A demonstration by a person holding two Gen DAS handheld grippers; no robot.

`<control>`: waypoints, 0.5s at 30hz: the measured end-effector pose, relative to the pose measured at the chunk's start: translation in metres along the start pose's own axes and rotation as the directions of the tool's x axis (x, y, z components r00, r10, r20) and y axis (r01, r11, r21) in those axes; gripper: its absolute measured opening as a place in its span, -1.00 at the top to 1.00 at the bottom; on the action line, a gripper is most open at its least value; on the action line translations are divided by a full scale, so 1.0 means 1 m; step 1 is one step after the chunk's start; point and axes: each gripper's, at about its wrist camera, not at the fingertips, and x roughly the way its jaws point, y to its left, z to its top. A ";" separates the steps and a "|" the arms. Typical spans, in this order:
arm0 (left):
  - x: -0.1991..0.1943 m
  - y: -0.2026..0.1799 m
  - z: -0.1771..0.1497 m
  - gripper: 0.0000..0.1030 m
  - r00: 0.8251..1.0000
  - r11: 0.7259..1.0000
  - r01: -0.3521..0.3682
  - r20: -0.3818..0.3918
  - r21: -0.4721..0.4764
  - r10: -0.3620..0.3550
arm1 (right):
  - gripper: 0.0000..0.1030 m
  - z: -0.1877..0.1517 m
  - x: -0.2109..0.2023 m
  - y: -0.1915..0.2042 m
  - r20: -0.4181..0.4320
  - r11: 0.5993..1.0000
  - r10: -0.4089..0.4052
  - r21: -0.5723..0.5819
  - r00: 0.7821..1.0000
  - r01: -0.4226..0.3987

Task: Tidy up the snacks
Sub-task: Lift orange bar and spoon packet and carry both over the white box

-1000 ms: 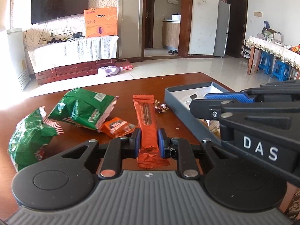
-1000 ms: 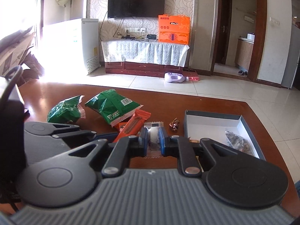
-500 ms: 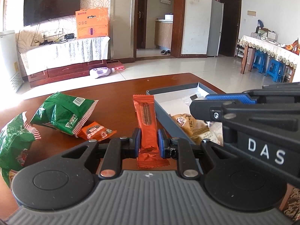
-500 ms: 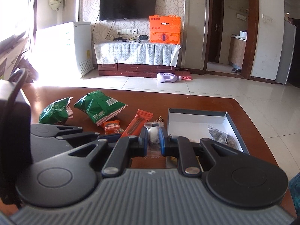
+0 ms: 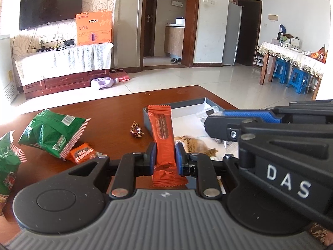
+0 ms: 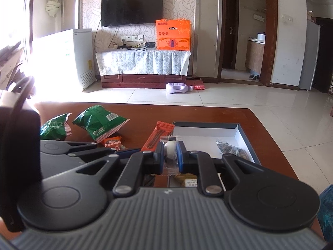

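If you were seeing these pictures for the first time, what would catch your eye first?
The long orange snack bar clamped upright in the left gripper, at the near corner of the grey box. Next, the right gripper pinching a small clear-wrapped white sweet above that box, and two green snack bags left on the wooden table.

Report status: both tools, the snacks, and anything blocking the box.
Left tool shut on orange bar. Right tool shut on clear-wrapped sweet. Both at grey box, which is partly filled. Nothing blocking.

Both grippers point slightly downward — left gripper (image 5: 165,158) and right gripper (image 6: 169,156) with jaws clamped
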 end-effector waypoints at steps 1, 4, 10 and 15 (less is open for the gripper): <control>0.001 -0.001 0.001 0.54 1.000 1.000 0.002 0.001 -0.002 -0.002 | 0.68 0.000 -0.001 -0.002 0.003 1.000 -0.003 0.003 1.000 0.003; 0.003 -0.004 0.003 0.54 1.000 1.000 0.012 0.002 -0.012 -0.012 | 0.68 0.000 -0.003 -0.008 0.010 1.000 -0.013 0.015 1.000 0.013; 0.008 -0.010 0.005 0.54 1.000 1.000 0.025 -0.001 -0.020 -0.025 | 0.68 -0.002 -0.005 -0.017 0.012 0.999 -0.029 0.031 0.999 0.029; 0.013 -0.017 0.006 0.54 0.999 0.999 0.036 -0.003 -0.018 -0.036 | 0.68 -0.002 -0.007 -0.026 0.013 0.998 -0.041 0.047 0.999 0.041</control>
